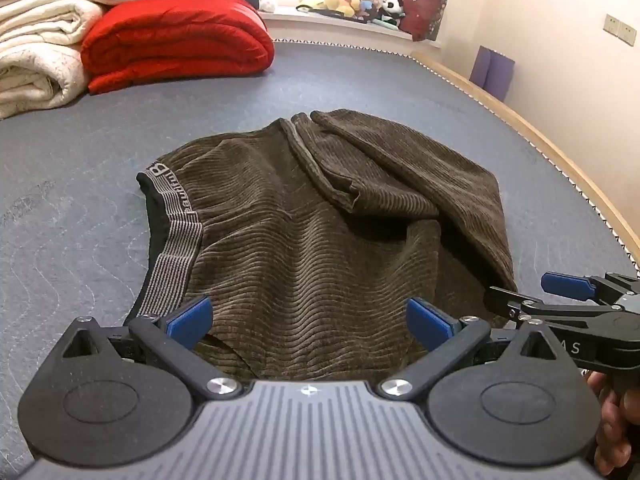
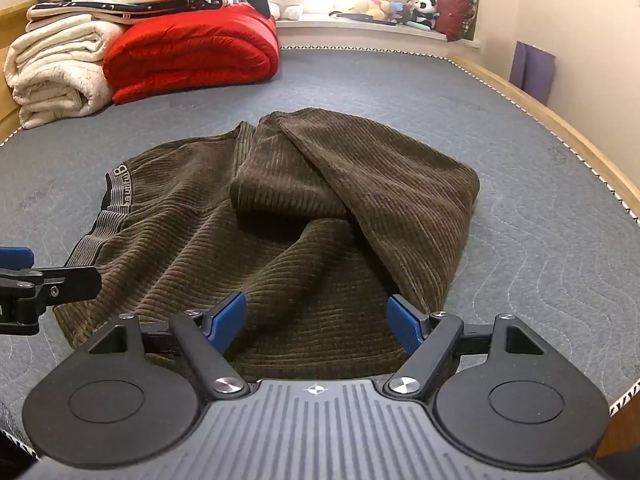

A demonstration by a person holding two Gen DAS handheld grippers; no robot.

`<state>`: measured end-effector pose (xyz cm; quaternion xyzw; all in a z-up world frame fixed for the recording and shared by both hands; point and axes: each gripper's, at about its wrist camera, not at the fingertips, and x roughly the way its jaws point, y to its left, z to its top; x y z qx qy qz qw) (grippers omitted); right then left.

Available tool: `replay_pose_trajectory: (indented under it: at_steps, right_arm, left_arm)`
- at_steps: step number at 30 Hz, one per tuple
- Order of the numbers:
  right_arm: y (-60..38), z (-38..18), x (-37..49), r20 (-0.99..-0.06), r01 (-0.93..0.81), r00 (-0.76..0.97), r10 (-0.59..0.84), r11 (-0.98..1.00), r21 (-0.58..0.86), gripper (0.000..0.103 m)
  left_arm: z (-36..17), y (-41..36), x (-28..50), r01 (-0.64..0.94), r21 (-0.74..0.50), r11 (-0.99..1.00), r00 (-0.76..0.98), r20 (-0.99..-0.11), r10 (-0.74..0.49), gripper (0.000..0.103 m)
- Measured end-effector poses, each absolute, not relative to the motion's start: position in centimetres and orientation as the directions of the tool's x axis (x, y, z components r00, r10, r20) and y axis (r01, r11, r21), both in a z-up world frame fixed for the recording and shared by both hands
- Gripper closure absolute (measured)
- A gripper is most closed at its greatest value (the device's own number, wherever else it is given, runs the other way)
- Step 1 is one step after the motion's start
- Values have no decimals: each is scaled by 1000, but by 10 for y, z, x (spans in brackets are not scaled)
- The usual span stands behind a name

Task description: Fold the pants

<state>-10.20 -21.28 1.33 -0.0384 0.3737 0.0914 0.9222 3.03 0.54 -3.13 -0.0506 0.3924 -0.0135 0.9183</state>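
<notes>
Blue-padded left gripper (image 1: pixel 308 322) and right gripper (image 2: pixel 316 322) are held spread wide, grasping nothing, above the near edge of the brown corduroy pants (image 1: pixel 320 220). These pants are seen lying partly folded on the grey quilted mattress (image 1: pixel 80 152), their striped waistband (image 1: pixel 176 240) turned leftward.

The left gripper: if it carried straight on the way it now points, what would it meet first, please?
Most likely the brown corduroy pants: the left gripper is open and angled down at them, with ribbed fabric filling the gap between its fingers. How near it is stays unclear.
</notes>
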Motion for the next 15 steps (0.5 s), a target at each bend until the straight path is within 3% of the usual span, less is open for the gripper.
replay_pose_trajectory:
  at_steps: [15]
  right_arm:
    - [-209, 8, -101, -693, -199, 707, 140, 980, -5, 24]
  left_arm:
    - [-33, 3, 32, -16, -113, 993, 683, -727, -72, 0]
